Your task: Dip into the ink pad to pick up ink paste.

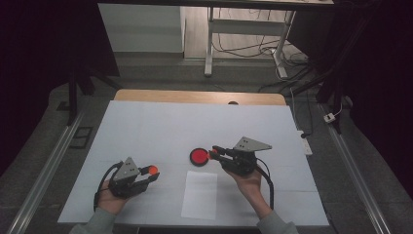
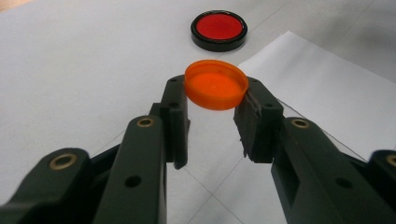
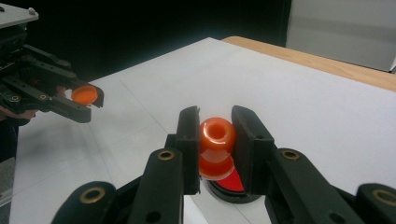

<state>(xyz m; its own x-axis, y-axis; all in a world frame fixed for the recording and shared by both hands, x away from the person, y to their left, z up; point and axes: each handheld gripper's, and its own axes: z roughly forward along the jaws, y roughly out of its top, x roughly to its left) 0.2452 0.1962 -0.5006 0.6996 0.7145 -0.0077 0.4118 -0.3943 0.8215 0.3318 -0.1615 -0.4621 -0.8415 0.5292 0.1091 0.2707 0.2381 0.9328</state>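
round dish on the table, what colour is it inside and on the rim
Red inside with a black rim; the dish shows best in the left gripper view.

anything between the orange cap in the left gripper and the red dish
Nothing visible on the table. The orange cap sits in the left gripper, and bare white surface runs to the red dish. The right gripper holds an orange piece just above the dish.

Orange cap (image 2: 216, 84), orange bottle (image 3: 217, 140), red dish with black rim (image 1: 198, 156), white table cover (image 1: 160, 131), black hand-held gripper (image 1: 213, 152)
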